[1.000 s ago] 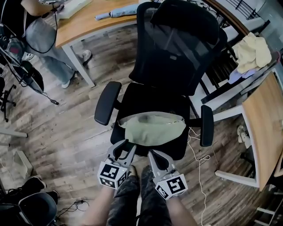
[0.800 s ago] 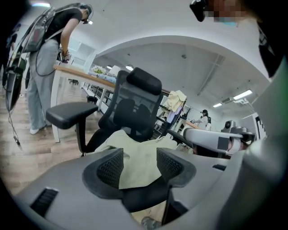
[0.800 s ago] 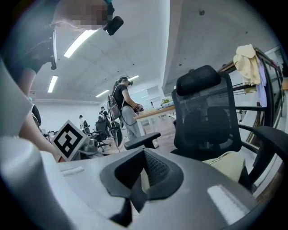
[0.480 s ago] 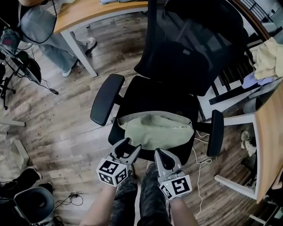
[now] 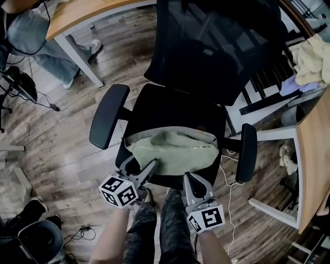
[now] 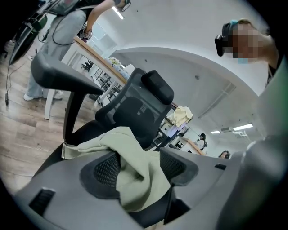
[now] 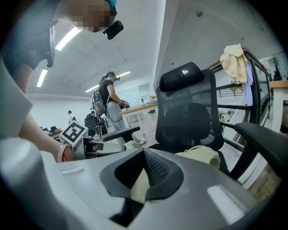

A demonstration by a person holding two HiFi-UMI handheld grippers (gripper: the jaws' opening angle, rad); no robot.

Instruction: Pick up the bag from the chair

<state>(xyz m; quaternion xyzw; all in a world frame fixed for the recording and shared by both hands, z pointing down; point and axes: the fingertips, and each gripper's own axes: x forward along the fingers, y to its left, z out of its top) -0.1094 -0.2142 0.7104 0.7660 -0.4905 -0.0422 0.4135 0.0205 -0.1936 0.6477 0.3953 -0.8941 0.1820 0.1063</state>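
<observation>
A flat olive-green bag (image 5: 172, 149) lies across the front of the black office chair's seat (image 5: 175, 108). My left gripper (image 5: 138, 170) is at the bag's front-left corner. In the left gripper view its jaws stand open, with a fold of the bag (image 6: 135, 179) bulging up between the two pads. My right gripper (image 5: 192, 180) sits at the seat's front edge, just below the bag's front hem. Its jaws look shut at the tips (image 7: 145, 157). Pale fabric shows low behind them, and more of the bag (image 7: 202, 155) lies beyond.
The chair's armrests (image 5: 108, 116) (image 5: 249, 152) flank the bag, and its mesh back (image 5: 206, 41) rises behind. A wooden desk (image 5: 82, 13) and a standing person's legs (image 5: 36, 46) are at far left. Another desk (image 5: 314, 154) is at right, and a white cable (image 5: 229, 180) trails on the floor.
The left gripper has moved forward and left, onto the bag's front-left corner. The right gripper edged up to the seat's front. The chair has shifted in the head view.
</observation>
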